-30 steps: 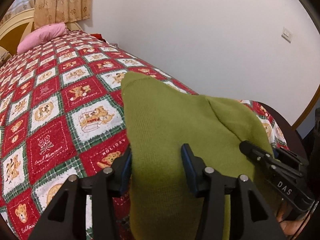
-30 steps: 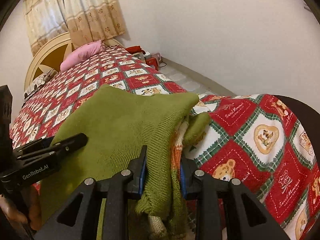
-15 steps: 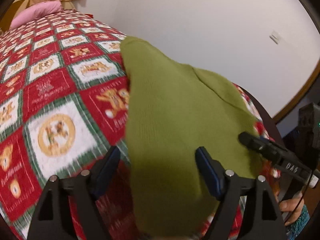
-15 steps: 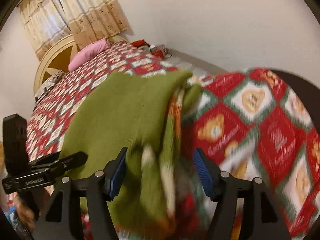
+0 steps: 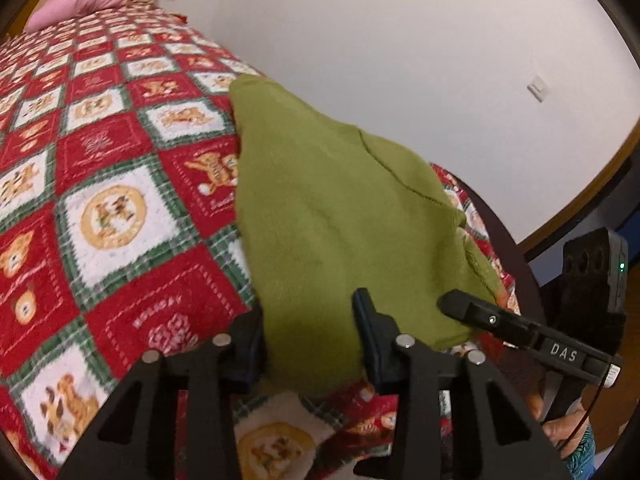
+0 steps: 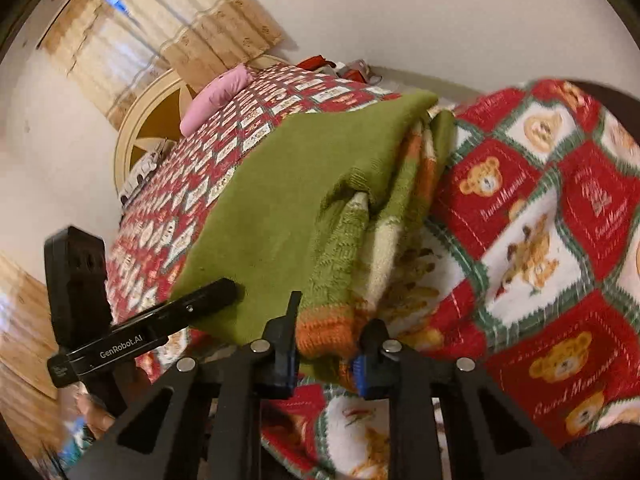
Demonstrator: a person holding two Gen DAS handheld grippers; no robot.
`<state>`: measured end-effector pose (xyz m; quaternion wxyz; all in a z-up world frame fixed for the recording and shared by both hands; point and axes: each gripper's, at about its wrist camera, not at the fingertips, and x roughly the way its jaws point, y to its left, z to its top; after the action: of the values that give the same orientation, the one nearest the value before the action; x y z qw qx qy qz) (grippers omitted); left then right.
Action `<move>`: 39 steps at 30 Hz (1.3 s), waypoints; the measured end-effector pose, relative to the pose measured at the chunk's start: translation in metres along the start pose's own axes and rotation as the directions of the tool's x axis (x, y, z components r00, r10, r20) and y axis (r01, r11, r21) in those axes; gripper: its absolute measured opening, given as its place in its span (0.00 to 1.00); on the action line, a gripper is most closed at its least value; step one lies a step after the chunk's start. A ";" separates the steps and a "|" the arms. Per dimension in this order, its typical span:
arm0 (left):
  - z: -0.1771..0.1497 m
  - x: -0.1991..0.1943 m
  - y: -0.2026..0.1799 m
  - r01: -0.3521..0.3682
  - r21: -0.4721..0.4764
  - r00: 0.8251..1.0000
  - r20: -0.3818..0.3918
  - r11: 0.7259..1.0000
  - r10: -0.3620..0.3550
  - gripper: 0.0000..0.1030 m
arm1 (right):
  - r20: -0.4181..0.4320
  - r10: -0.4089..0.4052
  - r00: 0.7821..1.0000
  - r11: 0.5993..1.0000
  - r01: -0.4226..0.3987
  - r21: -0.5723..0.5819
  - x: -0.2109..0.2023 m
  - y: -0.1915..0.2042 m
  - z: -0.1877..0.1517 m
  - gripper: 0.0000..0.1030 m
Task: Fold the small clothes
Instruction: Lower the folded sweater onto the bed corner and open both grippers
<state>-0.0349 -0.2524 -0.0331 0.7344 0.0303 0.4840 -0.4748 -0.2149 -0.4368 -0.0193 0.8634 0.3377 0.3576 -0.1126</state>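
Since a second ago both tongs have parted and let go. Left view: left gripper (image 5: 308, 332) agape, straddling green sweater (image 5: 340, 216) lying on quilt (image 5: 112, 216). Right view: right gripper (image 6: 326, 342) open around orange hem (image 6: 326, 330); regrip squarely before next fold.

Quilted bed (image 5: 120, 216) bears green sweater (image 5: 328, 208) and pink pillow (image 5: 80, 2).

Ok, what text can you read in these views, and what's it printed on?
"DAS": side of the right tongs, seen from the left wrist.
"GenRobot.AI": side of the left tongs, seen from the right wrist.
"HOLIDAY": red square of the quilt.
Other script on the quilt: too blurred to read.
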 end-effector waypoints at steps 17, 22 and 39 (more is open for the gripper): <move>-0.035 -0.005 0.000 -0.279 0.079 0.959 0.072 0.957 0.273 0.74 | 0.002 -0.196 0.981 0.974 0.195 -0.112 -0.023 0.003 -0.051 0.30; -0.042 -0.023 -0.015 -0.402 0.123 0.909 0.172 0.907 0.379 0.83 | 0.190 -0.321 0.928 0.888 0.365 -0.281 -0.053 0.041 -0.063 0.57; -0.078 -0.064 -0.062 -0.574 0.210 0.803 0.330 0.791 0.496 1.00 | 0.310 -0.336 0.890 0.872 0.418 -0.256 -0.073 0.077 -0.084 0.74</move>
<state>-0.1383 -0.2037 -0.0012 0.8821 0.2164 0.2777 -0.3129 -0.2795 -0.3275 0.0268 0.9057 0.1012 0.3160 -0.2640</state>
